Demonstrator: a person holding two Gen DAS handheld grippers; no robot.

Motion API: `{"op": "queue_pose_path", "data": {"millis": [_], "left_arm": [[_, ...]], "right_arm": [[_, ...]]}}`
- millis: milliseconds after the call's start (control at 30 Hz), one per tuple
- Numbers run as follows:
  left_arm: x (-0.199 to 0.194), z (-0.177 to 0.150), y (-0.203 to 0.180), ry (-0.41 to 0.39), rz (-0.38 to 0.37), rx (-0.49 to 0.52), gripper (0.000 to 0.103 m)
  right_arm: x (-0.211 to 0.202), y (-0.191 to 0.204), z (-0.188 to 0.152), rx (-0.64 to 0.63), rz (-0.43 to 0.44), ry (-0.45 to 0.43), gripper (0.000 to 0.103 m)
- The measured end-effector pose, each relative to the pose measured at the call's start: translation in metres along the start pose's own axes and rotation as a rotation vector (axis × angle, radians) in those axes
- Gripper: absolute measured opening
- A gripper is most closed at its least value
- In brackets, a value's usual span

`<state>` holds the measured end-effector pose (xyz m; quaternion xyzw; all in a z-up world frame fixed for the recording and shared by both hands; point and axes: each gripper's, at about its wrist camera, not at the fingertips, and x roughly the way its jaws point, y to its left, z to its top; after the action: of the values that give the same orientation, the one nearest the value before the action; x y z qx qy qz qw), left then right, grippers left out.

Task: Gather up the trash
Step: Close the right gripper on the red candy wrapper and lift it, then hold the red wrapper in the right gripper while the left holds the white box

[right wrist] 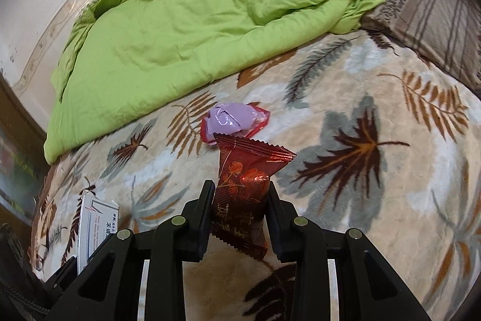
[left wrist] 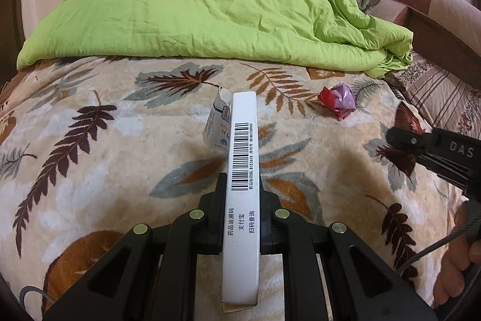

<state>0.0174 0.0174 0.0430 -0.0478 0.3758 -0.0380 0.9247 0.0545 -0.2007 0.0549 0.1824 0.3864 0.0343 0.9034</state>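
Trash sits in both tools. The left gripper (left wrist: 243, 185) pinches a white medicine box (left wrist: 242, 170) edge-up between its fingers, barcode side showing. Just left of the box's far end lies a torn white packet (left wrist: 217, 124) on the leaf-patterned blanket (left wrist: 90, 170). The right gripper (right wrist: 239, 194) is clamped on a dark red snack wrapper (right wrist: 243, 188). Just beyond that wrapper's tip lies a crumpled purple-and-red wrapper (right wrist: 233, 121), loose on the blanket. Farther ahead lies a rumpled green quilt (right wrist: 180, 29).

leaf-print bed blanket (right wrist: 375, 200) (plush) carries green quilt (right wrist: 180, 29), crumpled wrapper (right wrist: 234, 121).
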Motion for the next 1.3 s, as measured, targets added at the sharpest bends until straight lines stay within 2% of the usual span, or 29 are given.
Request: {"op": "queue_pose_path", "data": {"millis": [233, 467, 700, 867, 1033, 1300], "left_arm": [[-0.016, -0.008, 0.003, -0.037, 0.027, 0.024, 0.014], [-0.053, -0.019, -0.002, -0.098, 0.045, 0.063, 0.014], [-0.086, -0.039, -0.003, -0.098, 0.011, 0.041, 0.014], [-0.101, -0.058, -0.011, -0.078, 0.001, 0.061, 0.014], [-0.117, -0.072, -0.014, -0.083, -0.012, 0.082, 0.014], [-0.123, -0.078, -0.018, -0.092, -0.021, 0.102, 0.014]], "right_arm": [[-0.036, -0.002, -0.026, -0.008, -0.018, -0.033, 0.035], [-0.078, -0.007, -0.061, -0.040, -0.046, -0.038, 0.035], [-0.112, -0.006, -0.091, -0.081, -0.045, -0.050, 0.035], [-0.127, -0.005, -0.098, -0.094, -0.041, -0.085, 0.035], [-0.130, -0.006, -0.101, -0.089, -0.038, -0.084, 0.035], [-0.132, -0.006, -0.103, -0.089, -0.027, -0.084, 0.035]]}}
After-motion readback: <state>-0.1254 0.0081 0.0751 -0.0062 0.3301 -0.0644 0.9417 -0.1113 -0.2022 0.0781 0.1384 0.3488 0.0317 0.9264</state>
